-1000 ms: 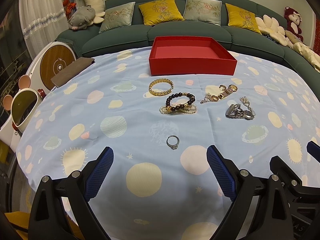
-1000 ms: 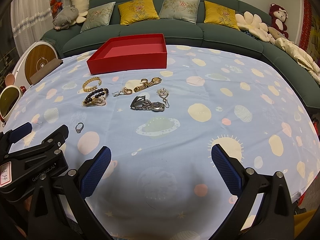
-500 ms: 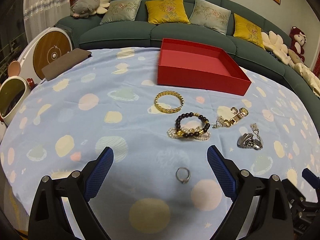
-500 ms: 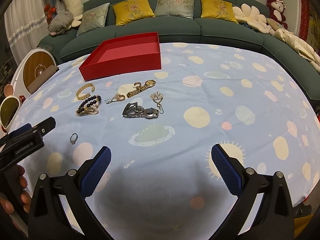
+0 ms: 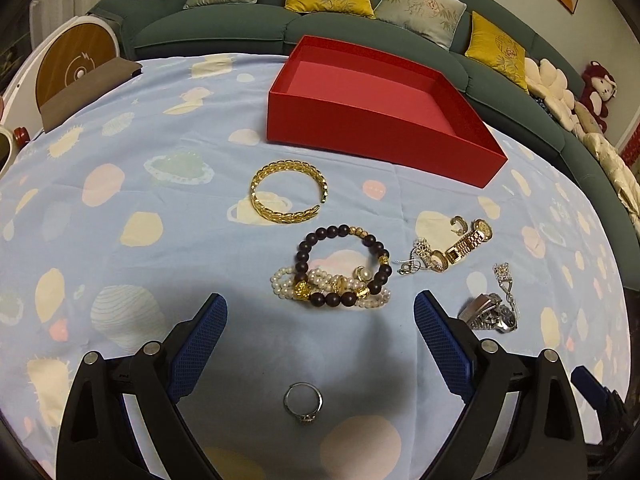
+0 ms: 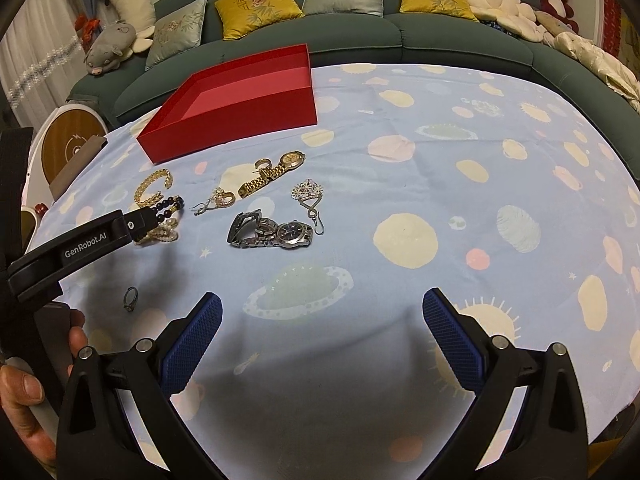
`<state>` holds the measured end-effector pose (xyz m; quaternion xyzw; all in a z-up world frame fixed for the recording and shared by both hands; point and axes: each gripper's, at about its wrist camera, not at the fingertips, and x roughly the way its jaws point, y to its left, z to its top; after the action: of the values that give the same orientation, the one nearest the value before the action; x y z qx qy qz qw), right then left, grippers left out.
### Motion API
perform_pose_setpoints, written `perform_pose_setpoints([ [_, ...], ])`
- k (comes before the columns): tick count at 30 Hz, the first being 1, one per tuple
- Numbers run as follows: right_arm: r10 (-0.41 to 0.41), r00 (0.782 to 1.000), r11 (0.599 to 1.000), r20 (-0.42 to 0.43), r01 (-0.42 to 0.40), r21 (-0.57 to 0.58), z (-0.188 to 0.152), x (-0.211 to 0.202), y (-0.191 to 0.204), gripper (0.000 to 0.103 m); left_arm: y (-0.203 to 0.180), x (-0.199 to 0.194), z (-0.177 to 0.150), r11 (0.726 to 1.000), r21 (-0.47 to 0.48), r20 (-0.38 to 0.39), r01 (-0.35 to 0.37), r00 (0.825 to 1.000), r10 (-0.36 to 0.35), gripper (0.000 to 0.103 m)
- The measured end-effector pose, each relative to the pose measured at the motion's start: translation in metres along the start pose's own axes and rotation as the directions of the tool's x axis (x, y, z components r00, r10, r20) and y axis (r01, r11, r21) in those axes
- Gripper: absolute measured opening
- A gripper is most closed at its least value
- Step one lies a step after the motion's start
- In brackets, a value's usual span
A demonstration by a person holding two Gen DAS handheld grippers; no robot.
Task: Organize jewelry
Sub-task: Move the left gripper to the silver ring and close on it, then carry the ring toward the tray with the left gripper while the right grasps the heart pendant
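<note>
An empty red box (image 5: 376,108) stands at the far side of the cloth-covered table; it also shows in the right wrist view (image 6: 240,100). In front of it lie a gold bangle (image 5: 289,196), a dark bead bracelet on a pearl bracelet (image 5: 340,272), a gold watch (image 5: 468,242), a silver watch (image 5: 490,314) and a silver ring (image 5: 303,402). My left gripper (image 5: 320,328) is open, its fingers astride the ring and just short of the bead bracelet. My right gripper (image 6: 320,328) is open and empty above bare cloth, right of the silver watch (image 6: 276,232).
A green sofa (image 6: 360,36) with cushions and plush toys curves behind the table. A round white device (image 5: 76,64) and a brown pad (image 5: 88,84) sit at the far left. The left gripper's body (image 6: 80,240) and a hand (image 6: 24,396) show at the right view's left edge.
My left gripper has moved forward and lower over the ring, toward the bracelets. My right gripper has moved a little forward. Both stay open.
</note>
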<state>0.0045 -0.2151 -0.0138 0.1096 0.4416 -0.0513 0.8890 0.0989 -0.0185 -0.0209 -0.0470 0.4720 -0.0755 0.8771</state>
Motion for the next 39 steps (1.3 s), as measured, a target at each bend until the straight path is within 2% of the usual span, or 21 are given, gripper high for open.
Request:
perform_pose_setpoints([
  [10, 0.033, 0.998, 0.998, -0.044, -0.031, 0.053, 0.003, 0.005, -0.018, 0.098, 0.020, -0.019, -0.044, 0.993, 0.105, -0.015, -0.052, 0.998, 0.054, 0.090],
  [12, 0.030, 0.998, 0.998, -0.047, -0.027, 0.052, 0.003, 0.005, -0.018, 0.098, 0.019, -0.017, -0.050, 0.991, 0.128, -0.024, -0.045, 0.999, 0.049, 0.082],
  [16, 0.011, 0.999, 1.000, -0.039, -0.010, 0.025, 0.001, 0.004, -0.012, 0.098, 0.011, -0.014, -0.056, 0.984, 0.170, -0.008, -0.057, 0.998, 0.059, 0.075],
  [19, -0.021, 1.000, 1.000, -0.023, 0.020, -0.016, 0.002, 0.005, -0.004, 0.098, 0.007, -0.014, -0.056, 0.982, 0.185, 0.000, -0.048, 0.999, 0.049, 0.065],
  [22, -0.036, 0.999, 0.998, -0.014, 0.036, -0.043, 0.002, 0.007, 0.002, 0.098, 0.007, -0.016, -0.055, 0.983, 0.176, 0.012, -0.048, 0.999, 0.047, 0.050],
  [24, -0.038, 0.999, 0.998, -0.013, 0.038, -0.050, 0.002, 0.008, 0.004, 0.098, 0.009, -0.016, -0.054, 0.985, 0.170, 0.014, -0.042, 0.999, 0.040, 0.035],
  [27, -0.032, 0.999, 0.998, -0.008, 0.031, -0.062, 0.003, 0.009, 0.007, 0.098, 0.012, -0.017, -0.053, 0.987, 0.158, 0.012, -0.030, 1.000, 0.029, 0.019],
  [33, -0.010, 1.000, 0.994, 0.029, 0.013, -0.112, 0.009, 0.010, 0.018, 0.097, 0.013, -0.021, -0.051, 0.991, 0.133, -0.003, 0.014, 1.000, -0.014, 0.019],
  [35, -0.004, 0.999, 0.991, 0.036, 0.009, -0.137, 0.013, 0.009, 0.022, 0.092, 0.012, -0.024, -0.049, 0.991, 0.134, 0.007, 0.018, 1.000, -0.019, 0.019],
  [37, 0.011, 0.999, 0.989, 0.036, -0.005, -0.149, 0.016, 0.007, 0.025, 0.082, 0.012, -0.029, -0.045, 0.992, 0.124, 0.017, 0.031, 0.999, -0.033, 0.019],
  [39, 0.044, 0.999, 0.990, 0.021, -0.040, -0.138, 0.020, 0.007, 0.024, 0.081, 0.013, -0.034, -0.041, 0.993, 0.111, 0.031, 0.041, 0.999, -0.044, 0.019],
])
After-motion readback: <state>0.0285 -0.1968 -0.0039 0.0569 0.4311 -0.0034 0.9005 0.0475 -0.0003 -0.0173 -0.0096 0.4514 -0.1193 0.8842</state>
